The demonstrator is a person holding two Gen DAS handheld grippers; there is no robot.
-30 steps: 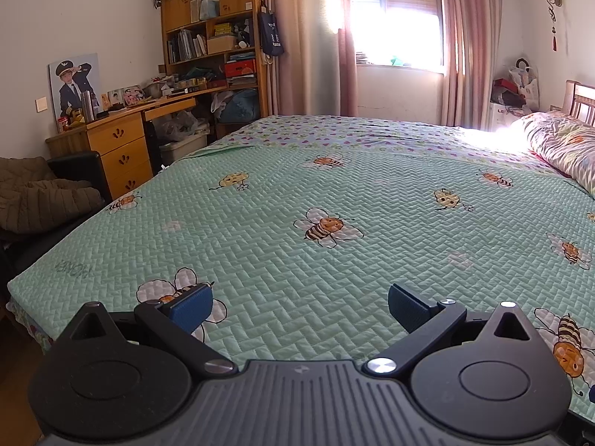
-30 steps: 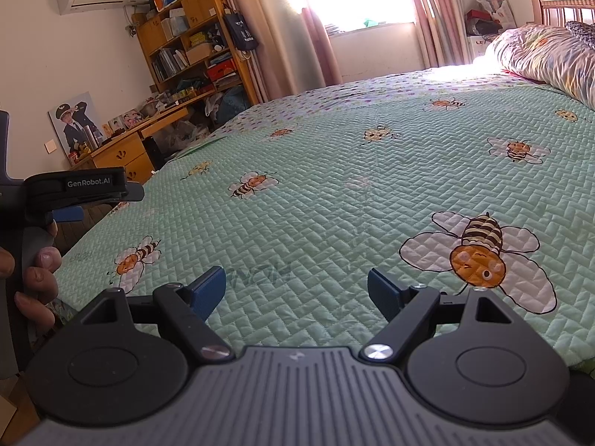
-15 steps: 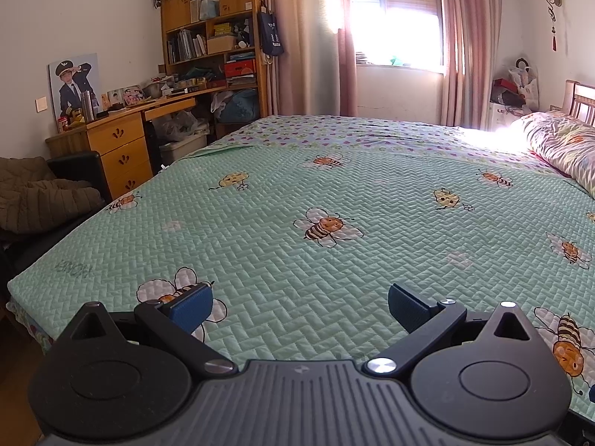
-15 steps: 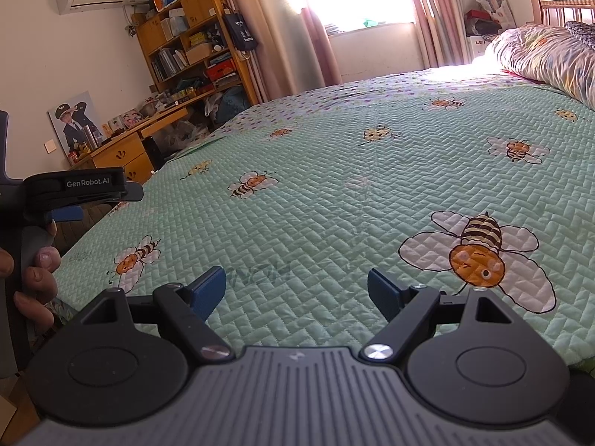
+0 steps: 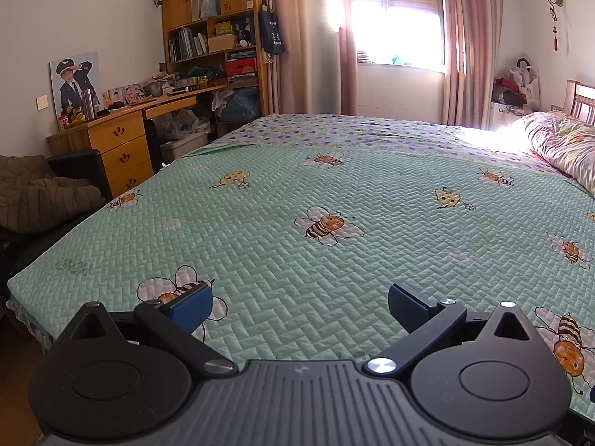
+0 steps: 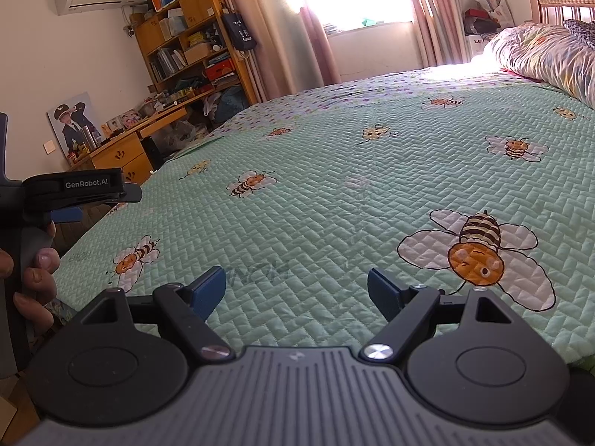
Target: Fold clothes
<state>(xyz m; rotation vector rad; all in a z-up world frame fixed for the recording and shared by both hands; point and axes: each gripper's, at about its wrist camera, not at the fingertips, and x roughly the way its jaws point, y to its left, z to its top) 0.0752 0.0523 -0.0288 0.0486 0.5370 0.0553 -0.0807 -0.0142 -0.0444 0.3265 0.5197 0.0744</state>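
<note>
My left gripper (image 5: 299,306) is open over the near edge of a bed with a green quilted cover (image 5: 334,200) printed with bees. Nothing lies between its blue pads. My right gripper (image 6: 295,290) is open too, above the same cover (image 6: 353,193), with empty space between its fingers. The left gripper's black body (image 6: 74,189) shows at the left edge of the right wrist view, with a person's fingers (image 6: 35,278) around its handle. No loose garment shows on the bed. A brown quilted garment (image 5: 41,197) lies heaped on a dark chair left of the bed.
A wooden desk with drawers (image 5: 119,141) and a cluttered bookshelf (image 5: 215,37) stand at the far left. Curtains and a bright window (image 5: 398,18) are behind the bed. A patterned duvet (image 5: 561,145) is piled at the headboard on the right.
</note>
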